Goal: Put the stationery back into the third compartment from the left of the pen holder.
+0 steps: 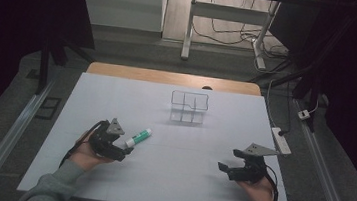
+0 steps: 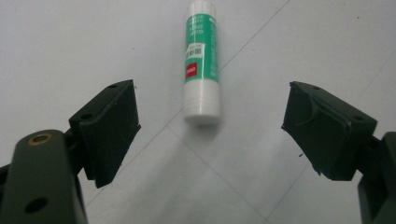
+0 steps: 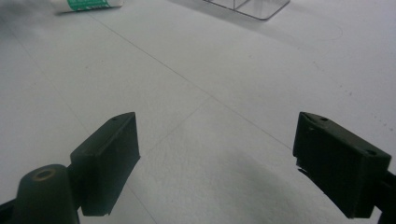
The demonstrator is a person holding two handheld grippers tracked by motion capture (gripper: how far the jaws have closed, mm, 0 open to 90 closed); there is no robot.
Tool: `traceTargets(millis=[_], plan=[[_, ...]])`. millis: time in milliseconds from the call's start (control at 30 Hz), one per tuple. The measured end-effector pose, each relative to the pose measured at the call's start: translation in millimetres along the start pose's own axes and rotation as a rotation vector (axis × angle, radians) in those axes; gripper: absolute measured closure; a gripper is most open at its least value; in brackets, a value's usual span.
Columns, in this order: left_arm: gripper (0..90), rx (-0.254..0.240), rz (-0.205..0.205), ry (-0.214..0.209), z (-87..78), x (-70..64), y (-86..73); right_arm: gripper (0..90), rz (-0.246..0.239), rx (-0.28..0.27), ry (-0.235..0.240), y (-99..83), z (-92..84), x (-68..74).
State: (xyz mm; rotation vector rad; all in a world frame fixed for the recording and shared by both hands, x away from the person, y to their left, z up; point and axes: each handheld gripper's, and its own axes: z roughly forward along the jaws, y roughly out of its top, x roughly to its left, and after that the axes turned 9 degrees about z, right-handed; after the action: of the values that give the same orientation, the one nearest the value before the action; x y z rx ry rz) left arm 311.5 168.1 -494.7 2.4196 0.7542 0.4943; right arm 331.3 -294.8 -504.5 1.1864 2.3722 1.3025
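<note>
A green and white glue stick [image 1: 139, 137] lies flat on the white table, left of centre. My left gripper [image 1: 124, 151] sits just below its near end, open. In the left gripper view the glue stick [image 2: 201, 60] lies lengthwise ahead of the left gripper [image 2: 211, 126], just beyond the wide-apart jaws and not touched. My right gripper [image 1: 223, 168] rests at the table's right front, open with nothing between its jaws; the right gripper [image 3: 215, 161] faces bare table, with the glue stick [image 3: 88, 4] far off at top left.
A clear plastic organiser with compartments [image 1: 189, 106] stands at the table's middle back; its corner [image 3: 247, 7] shows in the right gripper view. A power strip [image 1: 281, 140] lies at the right edge. The white table sheet [image 1: 173, 180] stretches between the grippers.
</note>
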Motion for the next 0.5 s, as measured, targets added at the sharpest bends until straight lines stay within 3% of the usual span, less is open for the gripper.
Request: traceTargets(millis=[200, 500], plan=[[18.3, 0.035, 0.024, -0.008, 11.2, 0.3, 8.6, 14.2, -0.001, 0.001, 0.003, -0.2, 0.1, 0.7], [21.6, 0.070, 0.023, -0.045, 24.2, 7.0, 18.4, 14.2, 0.000, 0.006, -0.004, -0.4, 0.7, 0.4]])
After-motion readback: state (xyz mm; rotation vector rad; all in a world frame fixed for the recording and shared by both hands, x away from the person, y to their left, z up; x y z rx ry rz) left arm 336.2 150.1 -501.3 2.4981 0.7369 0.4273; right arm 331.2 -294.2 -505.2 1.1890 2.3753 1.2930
